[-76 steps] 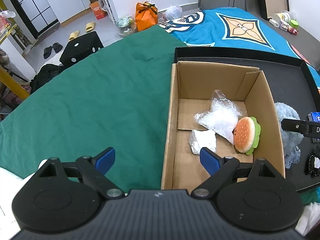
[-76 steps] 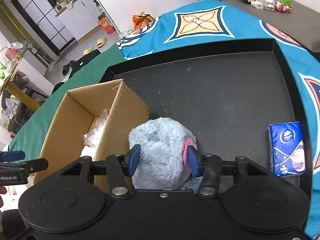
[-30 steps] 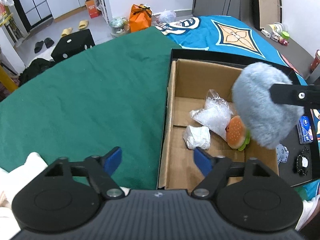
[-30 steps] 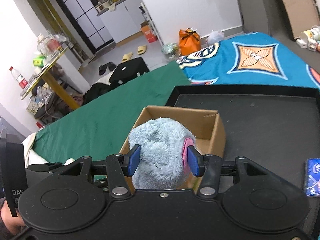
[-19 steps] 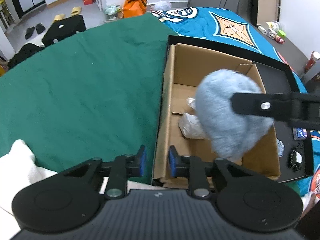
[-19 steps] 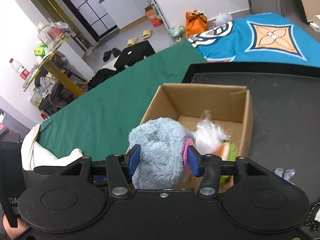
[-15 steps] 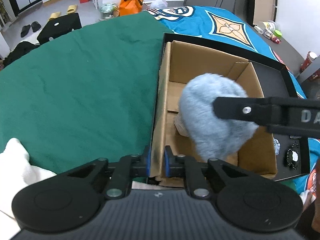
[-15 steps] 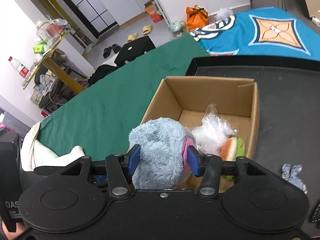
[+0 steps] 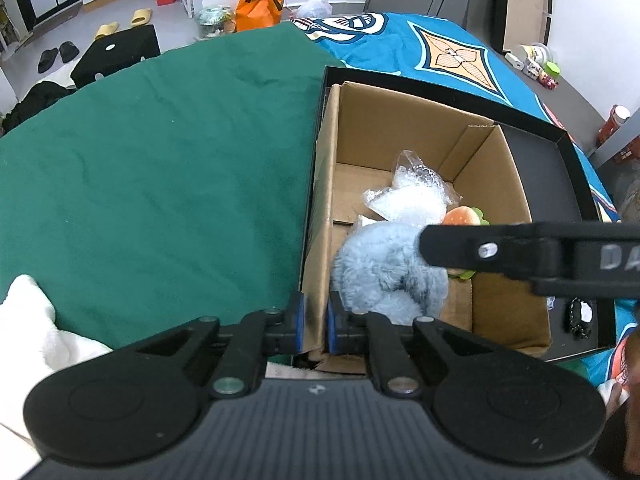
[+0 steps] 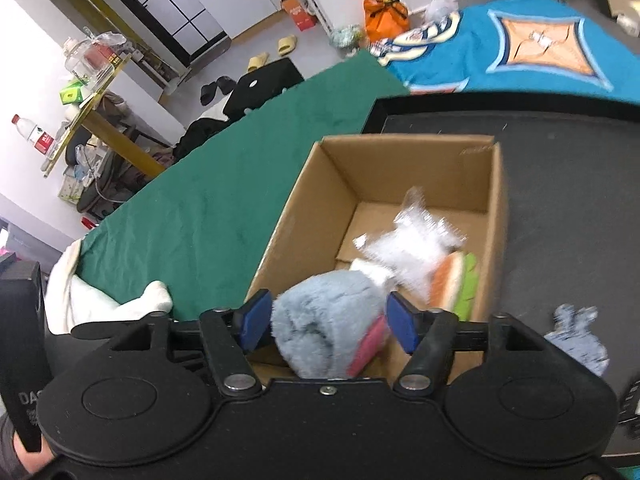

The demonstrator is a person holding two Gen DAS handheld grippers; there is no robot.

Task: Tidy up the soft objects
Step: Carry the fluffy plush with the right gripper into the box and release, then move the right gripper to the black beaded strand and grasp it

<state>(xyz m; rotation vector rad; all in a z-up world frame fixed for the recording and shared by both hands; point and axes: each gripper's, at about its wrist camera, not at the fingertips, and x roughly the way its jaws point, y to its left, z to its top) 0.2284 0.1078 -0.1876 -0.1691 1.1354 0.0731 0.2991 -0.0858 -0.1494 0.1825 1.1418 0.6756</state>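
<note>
Over the cardboard box (image 9: 496, 184), right gripper (image 10: 326, 322) opens around blue plush (image 10: 324, 320)

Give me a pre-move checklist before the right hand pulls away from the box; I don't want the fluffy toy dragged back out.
1. Blue plush toy inside the cardboard box: ok, it sits low between the walls.
2. Right gripper letting go: ok, the fingers are opening with gaps to the plush.
3. Fur clear of the pads: cannot tell, the plush still lies between them.
4. Box held steady: ok, the left gripper is shut on the near wall.
5. Burger toy and plastic bag undisturbed in the box: ok.
</note>
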